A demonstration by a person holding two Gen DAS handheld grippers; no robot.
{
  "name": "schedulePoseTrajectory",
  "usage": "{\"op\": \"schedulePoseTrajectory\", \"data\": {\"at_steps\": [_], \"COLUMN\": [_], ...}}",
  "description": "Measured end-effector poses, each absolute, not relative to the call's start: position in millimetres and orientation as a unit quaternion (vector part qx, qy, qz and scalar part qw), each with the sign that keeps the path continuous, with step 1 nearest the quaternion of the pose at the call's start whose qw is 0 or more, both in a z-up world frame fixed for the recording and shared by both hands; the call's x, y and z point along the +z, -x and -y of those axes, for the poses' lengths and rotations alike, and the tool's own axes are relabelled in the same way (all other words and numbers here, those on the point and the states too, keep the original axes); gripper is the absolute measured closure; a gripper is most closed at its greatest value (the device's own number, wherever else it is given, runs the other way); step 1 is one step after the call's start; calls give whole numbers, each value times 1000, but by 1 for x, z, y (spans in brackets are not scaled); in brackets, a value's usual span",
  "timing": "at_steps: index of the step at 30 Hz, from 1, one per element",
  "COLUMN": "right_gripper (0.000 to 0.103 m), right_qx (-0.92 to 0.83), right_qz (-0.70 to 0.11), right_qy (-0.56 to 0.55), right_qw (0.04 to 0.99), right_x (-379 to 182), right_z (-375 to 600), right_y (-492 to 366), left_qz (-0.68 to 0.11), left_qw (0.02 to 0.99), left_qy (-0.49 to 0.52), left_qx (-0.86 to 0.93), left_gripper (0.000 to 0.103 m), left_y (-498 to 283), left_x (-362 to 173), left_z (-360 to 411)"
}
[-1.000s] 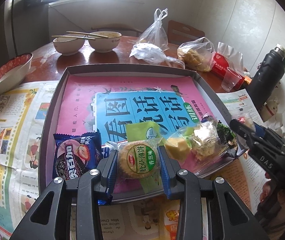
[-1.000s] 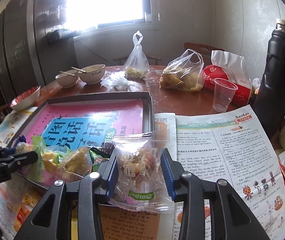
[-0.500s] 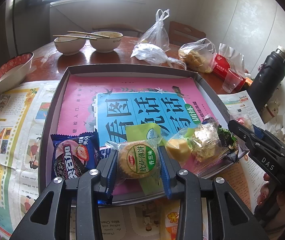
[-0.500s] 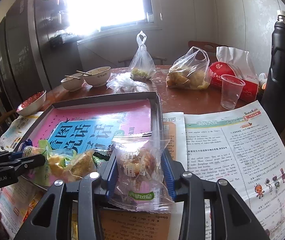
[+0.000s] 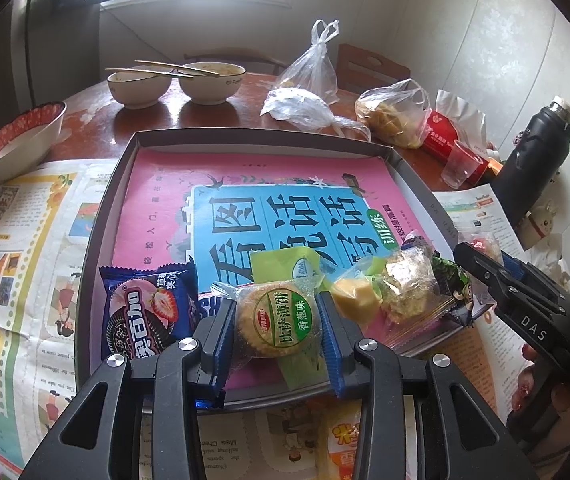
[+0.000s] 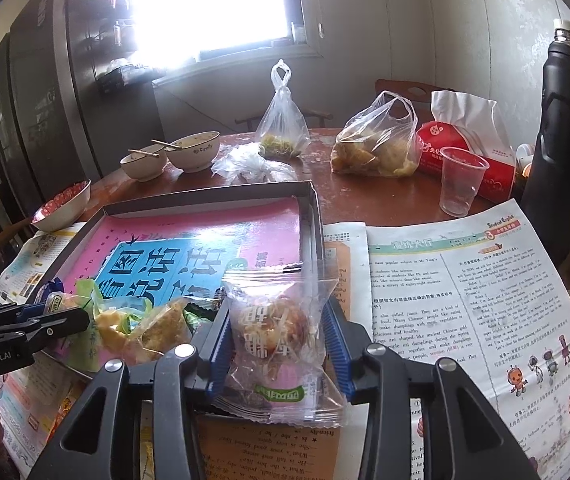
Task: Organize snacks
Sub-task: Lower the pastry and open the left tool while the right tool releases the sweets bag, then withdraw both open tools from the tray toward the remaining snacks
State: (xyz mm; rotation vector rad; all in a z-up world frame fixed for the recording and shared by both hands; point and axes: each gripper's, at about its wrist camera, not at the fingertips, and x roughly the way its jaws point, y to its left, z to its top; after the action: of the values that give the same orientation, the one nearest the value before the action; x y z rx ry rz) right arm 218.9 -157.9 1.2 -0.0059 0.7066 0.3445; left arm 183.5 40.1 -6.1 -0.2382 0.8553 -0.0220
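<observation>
A shallow grey tray lined with a pink and blue booklet holds snacks along its near edge. My left gripper is shut on a round cracker packet with a green label, just above that edge. Beside it lie a blue cookie packet, a green packet and a clear packet with yellow cake. My right gripper holds a clear pastry packet over the tray's near right corner. Its jaws are opening, and the pads still touch the wrapper.
Newspaper covers the table around the tray. Behind it stand two bowls with chopsticks, a red-rimmed bowl, plastic bags, a red tissue pack, a plastic cup and a tall black flask.
The right gripper's pads stand slightly wider around the pastry packet. The left gripper and its cracker packet have kept still.
</observation>
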Motion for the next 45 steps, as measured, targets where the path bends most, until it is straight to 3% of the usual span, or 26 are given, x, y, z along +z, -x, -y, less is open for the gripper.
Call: {"op": "schedulePoseTrajectory", "data": {"at_steps": [8,13,22,26,38,42,45], "right_gripper": [50,49,48,45,38,38,37], "right_qx": [168,170,170,172,168,172,175], "right_qz": [-347,-344,-335,-330,-320,-317,-314], "right_qy": [-5,-5,-9,-11,-5,-1,2], "right_qw": [923,923,927,928,932,933,933], "right_x": [2,5,13,17,25,28,31], "right_z": [160,159,162,163,163,161,160], "right_y": [-219,-216,-212,-210,-204,-200,-196], "left_qz": [-414,-414,-407,-401,-388,-382,-379], "left_qw": [902,902,906,909,914,917,918], "left_qy": [122,124,117,114,120,115,115], "left_qx": [-14,-16,-12,-10,-9,-9,-10], "left_gripper": [63,61,53,45,39,31,30], "left_y": [-182,-180,-177,-174,-164,-159,-155], "left_x": [-4,-3,3,7,19,23,26], "left_z": [-41,-42,-40,-40,-43,-42,-42]}}
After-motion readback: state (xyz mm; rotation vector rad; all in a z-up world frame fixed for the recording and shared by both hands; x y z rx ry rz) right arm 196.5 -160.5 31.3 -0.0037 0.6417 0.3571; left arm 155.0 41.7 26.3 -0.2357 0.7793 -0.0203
